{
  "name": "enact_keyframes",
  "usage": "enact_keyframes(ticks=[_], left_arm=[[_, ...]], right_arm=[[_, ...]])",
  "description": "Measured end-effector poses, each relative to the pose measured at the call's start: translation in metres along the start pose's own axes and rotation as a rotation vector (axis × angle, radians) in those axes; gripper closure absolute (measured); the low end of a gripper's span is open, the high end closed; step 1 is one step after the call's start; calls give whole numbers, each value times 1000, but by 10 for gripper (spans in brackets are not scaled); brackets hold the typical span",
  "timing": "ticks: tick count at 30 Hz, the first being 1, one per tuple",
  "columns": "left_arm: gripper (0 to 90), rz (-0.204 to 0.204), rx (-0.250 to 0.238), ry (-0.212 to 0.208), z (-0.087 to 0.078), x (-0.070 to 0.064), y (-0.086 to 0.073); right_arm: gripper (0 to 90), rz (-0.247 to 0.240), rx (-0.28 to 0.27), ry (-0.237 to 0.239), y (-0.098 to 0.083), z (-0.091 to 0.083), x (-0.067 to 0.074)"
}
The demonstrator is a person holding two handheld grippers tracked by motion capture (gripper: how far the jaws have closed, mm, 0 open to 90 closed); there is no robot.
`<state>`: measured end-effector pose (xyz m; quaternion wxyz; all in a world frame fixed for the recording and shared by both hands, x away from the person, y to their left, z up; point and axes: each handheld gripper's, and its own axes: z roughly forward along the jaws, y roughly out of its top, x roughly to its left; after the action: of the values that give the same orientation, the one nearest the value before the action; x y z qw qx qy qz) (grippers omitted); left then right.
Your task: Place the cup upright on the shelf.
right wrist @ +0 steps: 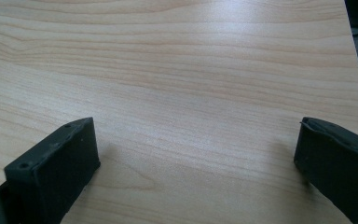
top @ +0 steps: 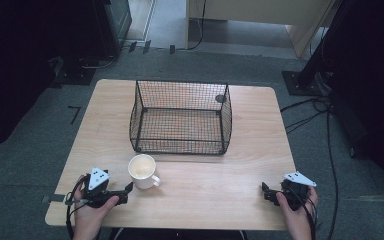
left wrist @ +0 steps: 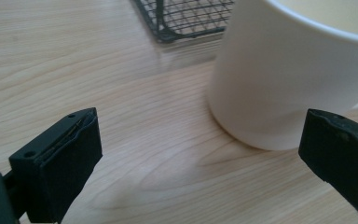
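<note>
A white mug (top: 142, 170) stands upright on the wooden table (top: 220, 195), just in front of a black wire basket (top: 181, 117). Its handle points right. My left gripper (top: 127, 192) lies at the table's front left, open, with its tips just short of the mug. In the left gripper view the mug (left wrist: 298, 70) looms close ahead and to the right, beyond the wide-apart jaws of my left gripper (left wrist: 200, 144). My right gripper (top: 265, 192) rests at the front right, open over bare wood. In its own view my right gripper (right wrist: 198, 147) has nothing between its jaws.
The basket's near corner (left wrist: 182, 21) stands just behind the mug. Its inside looks empty. Cables (top: 325, 130) run over the grey floor to the right of the table, and a dark stand base (top: 302, 82) sits at the far right.
</note>
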<state>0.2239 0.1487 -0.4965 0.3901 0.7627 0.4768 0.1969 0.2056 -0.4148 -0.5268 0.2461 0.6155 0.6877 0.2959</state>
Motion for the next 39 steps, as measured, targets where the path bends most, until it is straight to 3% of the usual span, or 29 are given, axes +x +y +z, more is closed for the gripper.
enact_keyframes(ticks=[11, 19, 28, 39], left_arm=[[0, 44, -16, -71, 13, -21, 5], [0, 44, -9, -78, 27, -34, 11], [0, 63, -14, -90, 39, -41, 19], [0, 79, -18, -107, 50, -39, 24]], right_arm=[[0, -1, -1, 0, 0, 0, 0], [0, -1, -1, 0, 0, 0, 0], [0, -1, -1, 0, 0, 0, 0], [0, -1, -1, 0, 0, 0, 0]])
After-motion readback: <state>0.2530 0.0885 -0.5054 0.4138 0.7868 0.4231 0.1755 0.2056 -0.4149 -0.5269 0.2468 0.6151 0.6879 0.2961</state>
